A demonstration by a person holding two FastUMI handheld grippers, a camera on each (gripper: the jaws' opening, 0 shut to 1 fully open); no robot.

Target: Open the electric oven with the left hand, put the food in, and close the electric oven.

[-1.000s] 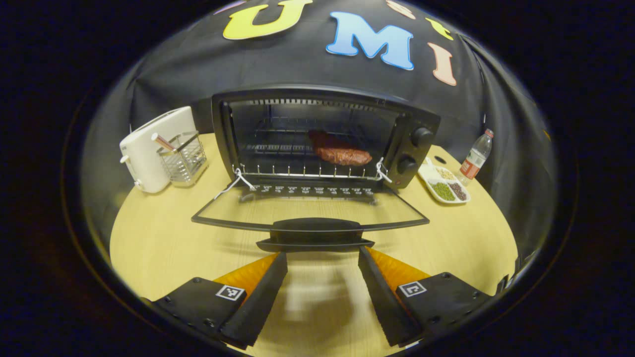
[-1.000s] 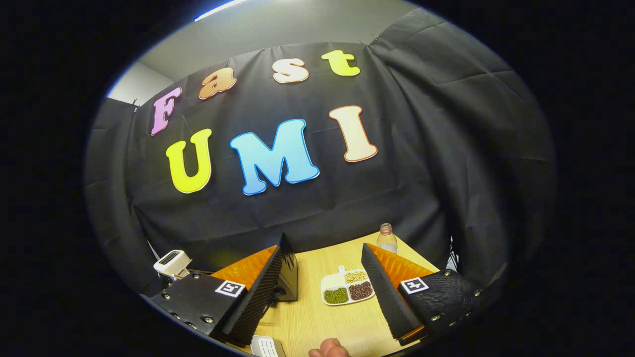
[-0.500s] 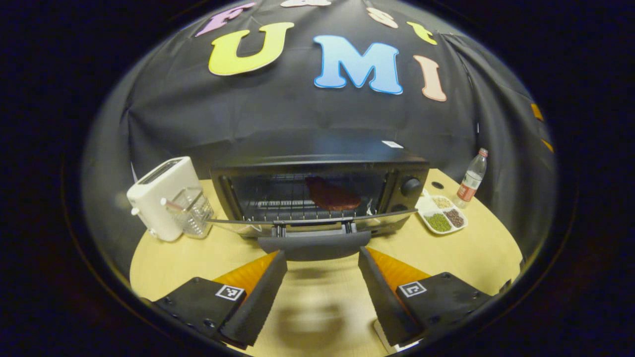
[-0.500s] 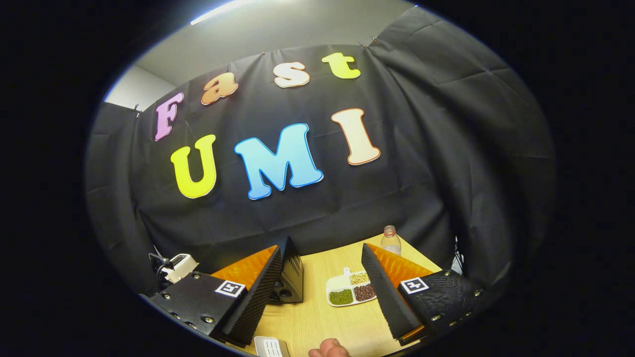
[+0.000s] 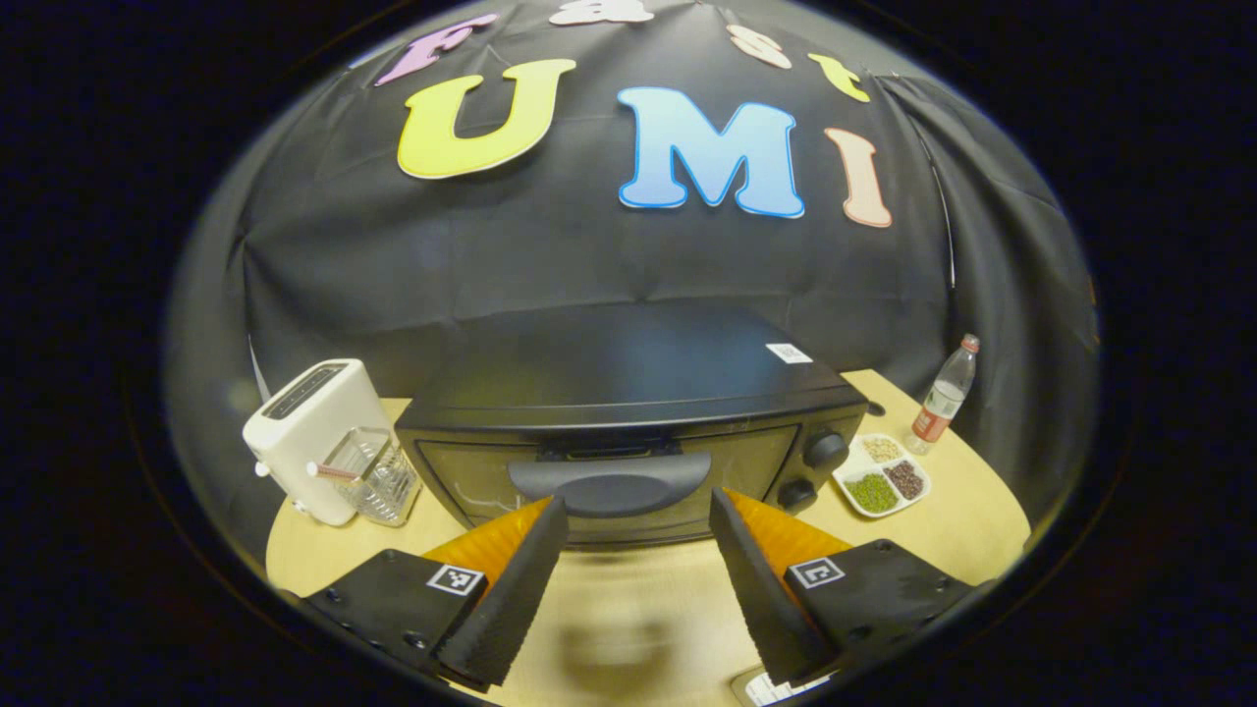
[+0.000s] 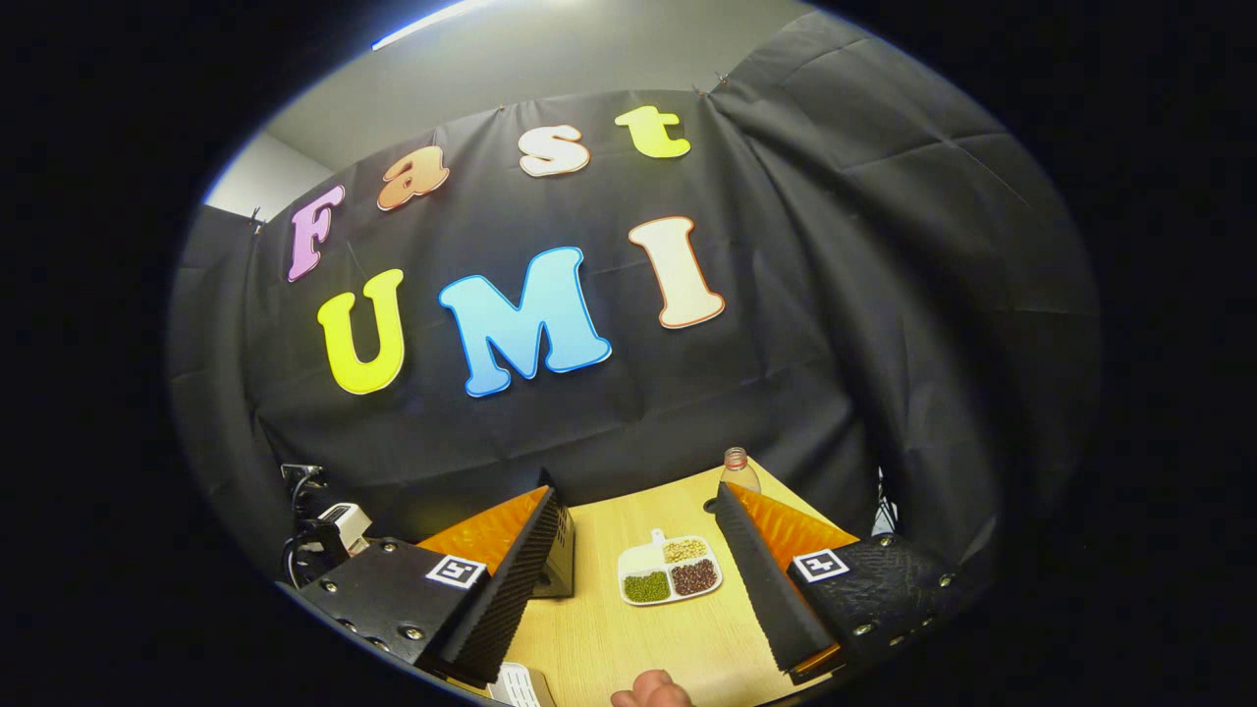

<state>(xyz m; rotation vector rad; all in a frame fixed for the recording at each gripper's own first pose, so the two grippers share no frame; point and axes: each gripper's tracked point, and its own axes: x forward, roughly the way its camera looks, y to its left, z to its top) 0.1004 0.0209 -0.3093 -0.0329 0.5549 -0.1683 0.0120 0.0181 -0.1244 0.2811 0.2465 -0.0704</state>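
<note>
The black electric oven [image 5: 628, 393] stands on the wooden table with its door up and shut. Its glass is dark, and the food is hidden behind it. My left gripper [image 5: 636, 506] is open, its fingertips just under the door's curved handle [image 5: 609, 483], one on each side. Whether they touch the handle I cannot tell. My right gripper [image 6: 633, 496] is open and holds nothing, raised over the table to the right of the oven's corner [image 6: 560, 555].
A white toaster [image 5: 309, 437] and a clear basket [image 5: 373, 476] stand left of the oven. A divided plate of beans [image 5: 884, 476] and a water bottle [image 5: 941, 398] sit to its right. A fingertip [image 6: 648, 692] shows at the bottom of the right gripper view.
The oven door swung up from lying flat open to shut, hiding the meat on the rack. My left gripper rose with the handle. The right gripper barely shifted.
</note>
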